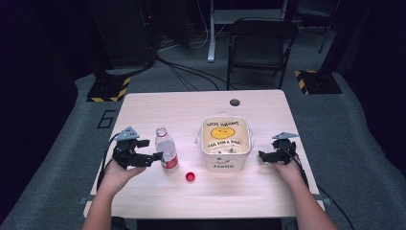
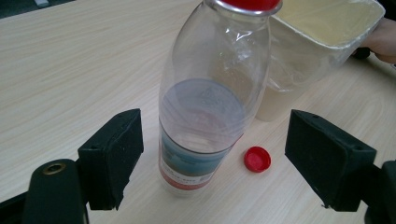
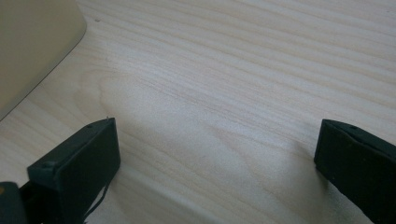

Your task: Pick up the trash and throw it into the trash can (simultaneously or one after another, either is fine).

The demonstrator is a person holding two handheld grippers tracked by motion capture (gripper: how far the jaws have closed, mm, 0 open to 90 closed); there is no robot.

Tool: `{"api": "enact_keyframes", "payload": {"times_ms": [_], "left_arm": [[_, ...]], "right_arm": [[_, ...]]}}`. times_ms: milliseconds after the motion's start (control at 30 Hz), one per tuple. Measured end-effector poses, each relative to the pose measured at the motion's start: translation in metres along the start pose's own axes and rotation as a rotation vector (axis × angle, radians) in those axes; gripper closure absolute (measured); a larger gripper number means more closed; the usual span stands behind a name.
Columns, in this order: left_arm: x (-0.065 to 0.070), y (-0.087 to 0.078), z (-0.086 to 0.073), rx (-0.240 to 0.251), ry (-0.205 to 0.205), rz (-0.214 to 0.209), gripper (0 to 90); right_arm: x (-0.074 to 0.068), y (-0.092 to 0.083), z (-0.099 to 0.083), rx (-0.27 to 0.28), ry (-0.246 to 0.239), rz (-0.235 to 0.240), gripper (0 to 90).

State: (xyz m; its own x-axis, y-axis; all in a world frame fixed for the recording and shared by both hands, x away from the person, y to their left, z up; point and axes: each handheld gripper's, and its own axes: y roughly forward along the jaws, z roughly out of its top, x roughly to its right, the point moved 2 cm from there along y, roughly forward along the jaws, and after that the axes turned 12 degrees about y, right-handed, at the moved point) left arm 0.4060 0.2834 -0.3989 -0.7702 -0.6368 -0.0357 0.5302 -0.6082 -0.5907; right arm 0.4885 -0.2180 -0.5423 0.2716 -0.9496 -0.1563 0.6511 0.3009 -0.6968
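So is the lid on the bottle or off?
Off. The bottle stands upright with an open neck, and its red cap lies on the table beside it.

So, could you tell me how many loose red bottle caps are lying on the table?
1. The red cap lies on the table, in front of the bottle and the white tub; none hidden, apparently.

- The left gripper (image 1: 155,156) is a matt black handheld tool, topped by a grey three-cornered plate, with a black cable trailing from its body.
- In the left gripper view its two jaws are blocky black pads with squared faces and rough edges; a brass-coloured screw hole sits in the rounded black arm at lower left.
- The right gripper (image 1: 261,155) has the same black build, grey plate and black cable.
- The person's forearms are bare, with no sleeves in view.
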Motion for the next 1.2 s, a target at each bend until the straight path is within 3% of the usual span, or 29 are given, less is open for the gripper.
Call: {"api": "enact_keyframes", "payload": {"times_ms": [1033, 1200], "left_arm": [[0.000, 0.035, 0.010, -0.063, 0.035, -0.010, 19.1], [-0.001, 0.038, 0.009, -0.066, 0.022, -0.009, 20.1]], "right_arm": [[0.000, 0.000, 0.000, -0.004, -0.002, 0.006, 0.0], [0.000, 0.000, 0.000, -0.006, 0.003, 0.007, 0.0]]}}
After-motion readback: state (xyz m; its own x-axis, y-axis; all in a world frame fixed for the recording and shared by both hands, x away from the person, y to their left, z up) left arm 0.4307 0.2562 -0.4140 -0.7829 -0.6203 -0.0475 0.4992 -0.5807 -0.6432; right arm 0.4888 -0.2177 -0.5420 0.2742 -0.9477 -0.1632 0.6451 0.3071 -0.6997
